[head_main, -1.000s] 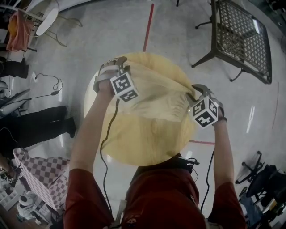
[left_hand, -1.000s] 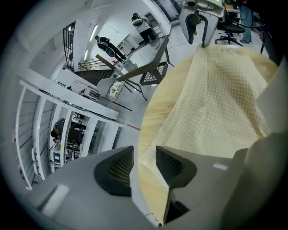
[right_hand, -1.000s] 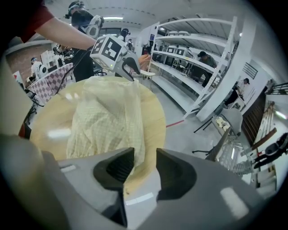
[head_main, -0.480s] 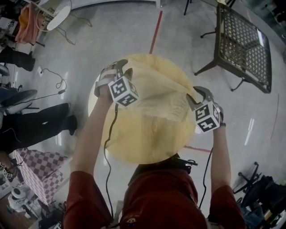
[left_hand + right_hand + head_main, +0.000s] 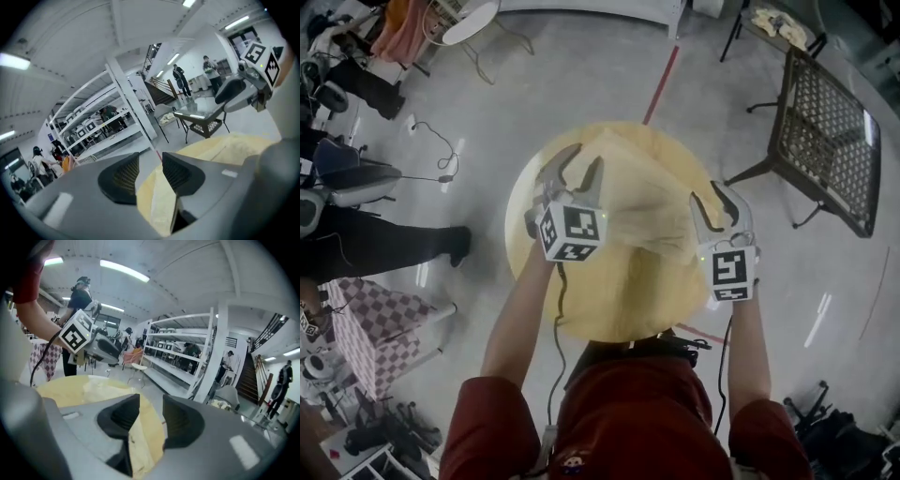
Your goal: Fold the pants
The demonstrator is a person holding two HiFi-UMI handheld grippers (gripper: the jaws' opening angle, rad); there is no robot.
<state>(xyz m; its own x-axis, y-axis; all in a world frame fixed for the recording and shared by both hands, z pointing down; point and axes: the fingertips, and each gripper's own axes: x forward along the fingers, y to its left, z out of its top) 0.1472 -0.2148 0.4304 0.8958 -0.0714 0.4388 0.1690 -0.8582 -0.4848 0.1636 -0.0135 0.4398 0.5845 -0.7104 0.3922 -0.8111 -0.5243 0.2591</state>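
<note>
Round yellow table (image 5: 619, 314) on grey floor (image 5: 581, 84) | left gripper (image 5: 150, 157): jaws pinched on one end of the pants (image 5: 647, 202) | right gripper (image 5: 151, 399): jaws pinched on the other end | pants hang between them, over the table | tip: hold both ends level, pull the cloth flat, lay it down slowly.

- Head view: even, rather dim light; pale glare streaks on the floor (image 5: 816, 319); the pants (image 5: 645, 202) look washed-out.
- Gripper views: bright ceiling strip lights (image 5: 123, 269), strong fisheye bending, black corners, nearby jaws soft.
</note>
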